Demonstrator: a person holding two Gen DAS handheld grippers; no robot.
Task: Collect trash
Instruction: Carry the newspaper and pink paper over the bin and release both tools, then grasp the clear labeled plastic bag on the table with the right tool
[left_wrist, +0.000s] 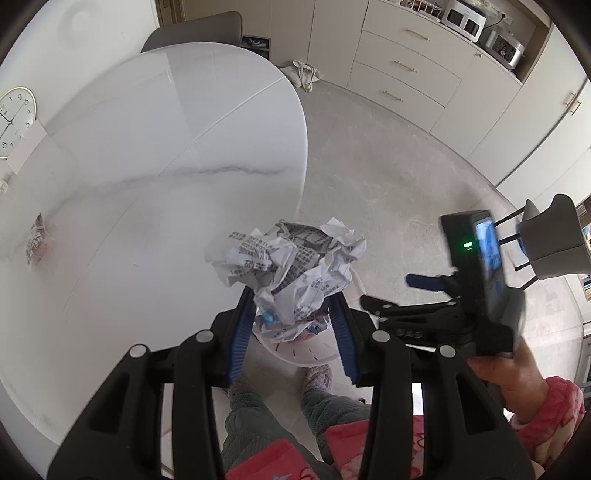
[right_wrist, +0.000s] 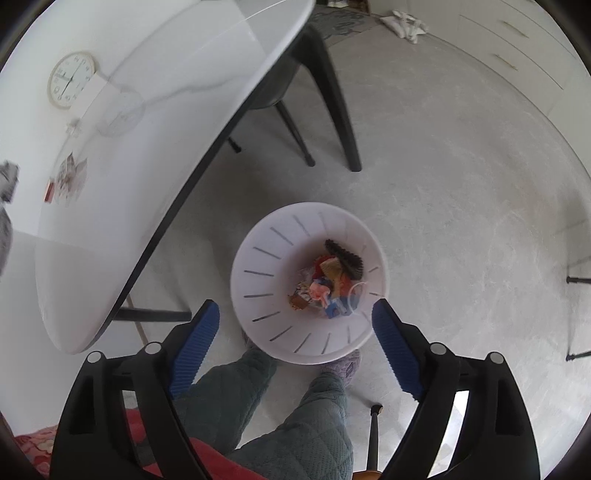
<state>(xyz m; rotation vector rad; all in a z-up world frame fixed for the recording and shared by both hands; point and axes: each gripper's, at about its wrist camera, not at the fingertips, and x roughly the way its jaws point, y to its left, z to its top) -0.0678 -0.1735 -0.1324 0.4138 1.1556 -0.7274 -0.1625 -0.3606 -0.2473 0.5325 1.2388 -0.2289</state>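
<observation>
One wad of crumpled printed paper (left_wrist: 286, 266) is the load in hand: the left gripper (left_wrist: 291, 325) is clamped on it, both blue pads pressed into its lower half, and it hangs right above the white bin (right_wrist: 258, 258), whose rim shows just beneath the wad in the left wrist view. Inside the bin lie several bright wrappers (right_wrist: 325, 286) and a dark ridged piece against the far wall, so I judge a good share of the collecting done. The paper is not yet dropped. At least one scrap is left: a small printed wrapper (left_wrist: 37, 240) on the white table (left_wrist: 147, 147), well away from the bin, near the table's wall-side edge.

The right gripper (right_wrist: 295, 325) hovers over the bin too, jaws spread wide with nothing between them; its pads frame the near rim. In the left wrist view it sits just to the bin's right, carried by a hand (left_wrist: 509, 373) in a pink patterned sleeve. Both tools point steeply down at the bin, and the person's quilted trouser legs and slippered feet stand on its near side, touching or almost touching its base. The likely next move is letting the left jaws part so the wad falls in, then a reach back to the table for the wrapper
</observation>
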